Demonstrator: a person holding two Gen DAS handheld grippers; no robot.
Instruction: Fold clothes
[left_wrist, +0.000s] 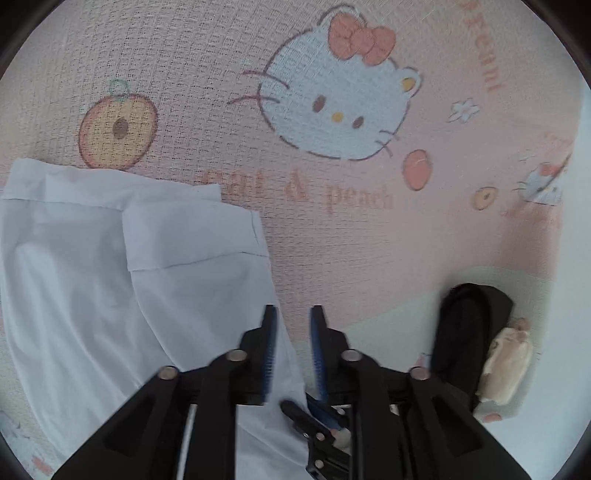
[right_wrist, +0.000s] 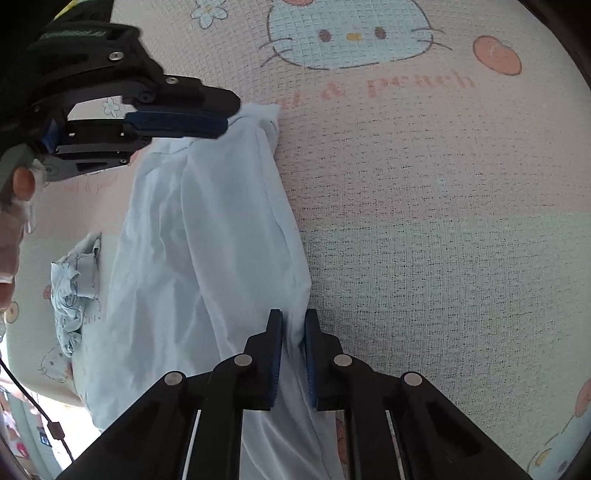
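Jaws of the left gripper (left_wrist: 292, 314) stand a little apart with nothing pinched between them, hanging over the right edge of the white shirt (left_wrist: 110, 266); no earlier view is at hand to say more of them. On the left of the left wrist view the shirt lies spread on a pink blanket (left_wrist: 369, 229) printed with cartoon cats, peaches and the words "cat & peach". Right of the shirt the blanket is bare up to a dark bundle (left_wrist: 469, 332) with a beige object (left_wrist: 506, 362) just beside it, near the blanket's right edge. In the right wrist view, a crumpled pale blue cloth (right_wrist: 74, 295) sits at the far left, just beside the shirt (right_wrist: 184, 258), which runs as a long folded strip from the far end to the near one. At its far end the left gripper (right_wrist: 207, 114) shows from the side, its blue pads just above the cloth. At the near end the right gripper (right_wrist: 293, 332) has its jaws narrow, squeezing a fold of the shirt's right edge between the blue pads.
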